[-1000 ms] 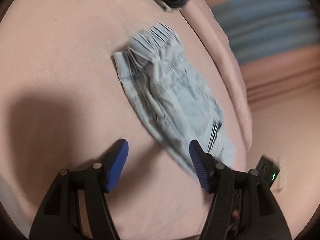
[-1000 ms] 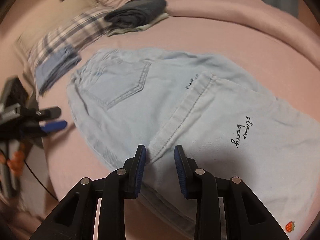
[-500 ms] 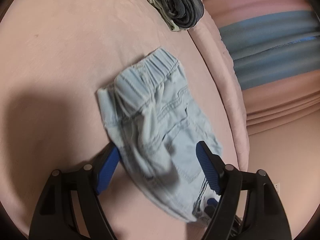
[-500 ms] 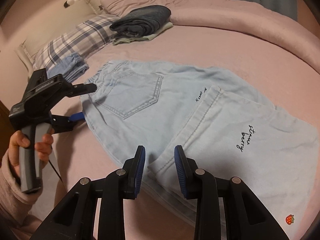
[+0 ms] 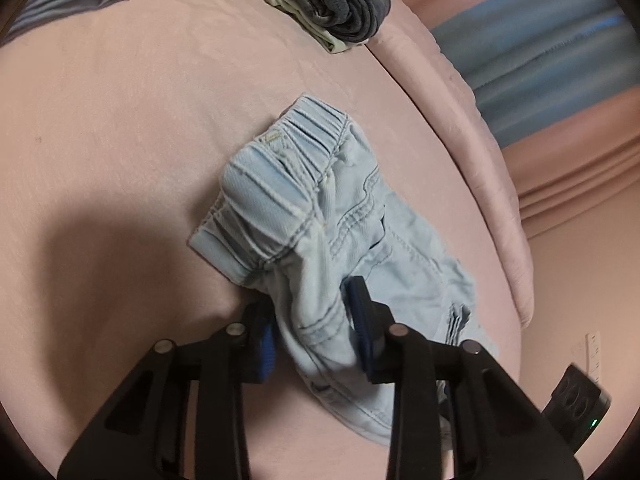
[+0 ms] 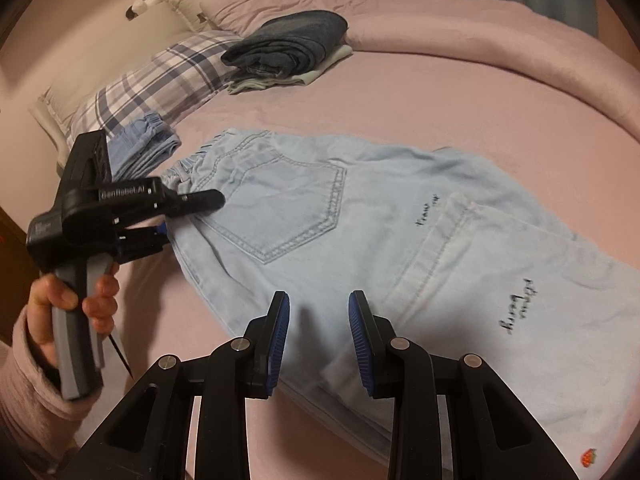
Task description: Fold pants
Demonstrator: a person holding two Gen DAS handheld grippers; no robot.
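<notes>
Now: grab step. Pale pants (image 6: 360, 240) flat on pink bed (image 6: 400, 92). L gripper (image 5: 314, 332) closing on waist-end fabric, cloth btwn pads. R gripper (image 6: 319, 336) part-spread over leg edge, pinching nothing. Next, prob: R must nip edge too, then both lift & fold over.

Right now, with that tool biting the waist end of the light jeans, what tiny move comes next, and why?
Probably finish the squeeze, then lift. The left gripper is closing with a bunched fold near the waistband of the light blue jeans between its jaws. The right gripper hovers over the folded legs, holding nothing.
</notes>
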